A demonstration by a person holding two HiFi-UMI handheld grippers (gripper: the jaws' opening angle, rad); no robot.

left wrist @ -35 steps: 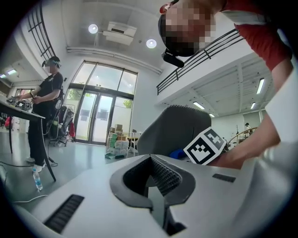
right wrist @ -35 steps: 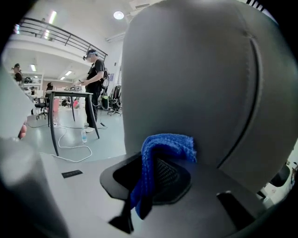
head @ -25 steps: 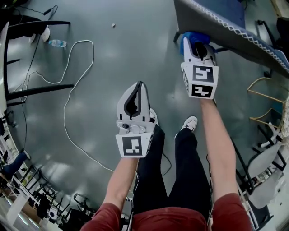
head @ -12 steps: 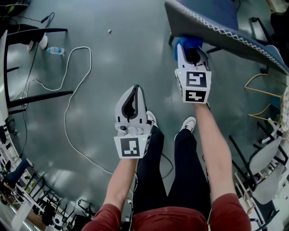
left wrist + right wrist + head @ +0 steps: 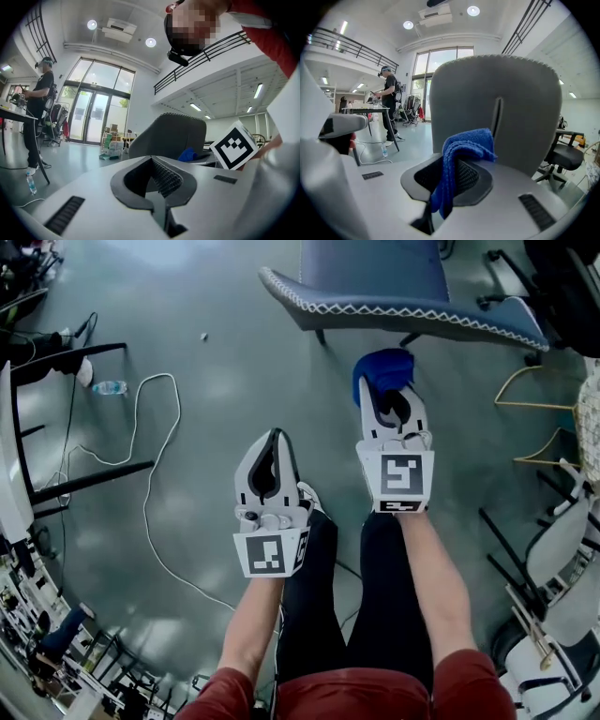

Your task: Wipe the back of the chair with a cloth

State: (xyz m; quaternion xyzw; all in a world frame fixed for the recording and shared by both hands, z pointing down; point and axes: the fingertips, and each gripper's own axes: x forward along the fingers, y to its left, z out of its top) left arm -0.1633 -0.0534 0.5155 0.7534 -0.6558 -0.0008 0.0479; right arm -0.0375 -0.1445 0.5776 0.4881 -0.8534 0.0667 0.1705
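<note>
The chair back [image 5: 403,310] is grey-blue with a stitched edge and runs across the top of the head view. Just below it, apart from it, my right gripper [image 5: 392,401] is shut on a blue cloth [image 5: 382,369]. In the right gripper view the cloth [image 5: 464,150] hangs folded out of the jaws, with the chair back [image 5: 520,117] upright close behind it. My left gripper [image 5: 277,439] hangs to the left above the floor, shut with nothing in it. From the left gripper view, the chair back [image 5: 171,136] and the cloth [image 5: 187,154] lie beyond the shut jaws.
A white cable [image 5: 141,456] loops over the grey floor beside a water bottle [image 5: 110,387] and black table legs [image 5: 80,482]. More chairs [image 5: 562,549] crowd the right edge. My legs [image 5: 375,615] are below the grippers. A person [image 5: 389,105] stands at a far table.
My right gripper has drawn the cloth back off the chair back, toward me. The chair back now sits higher in the head view. The left gripper has hardly moved.
</note>
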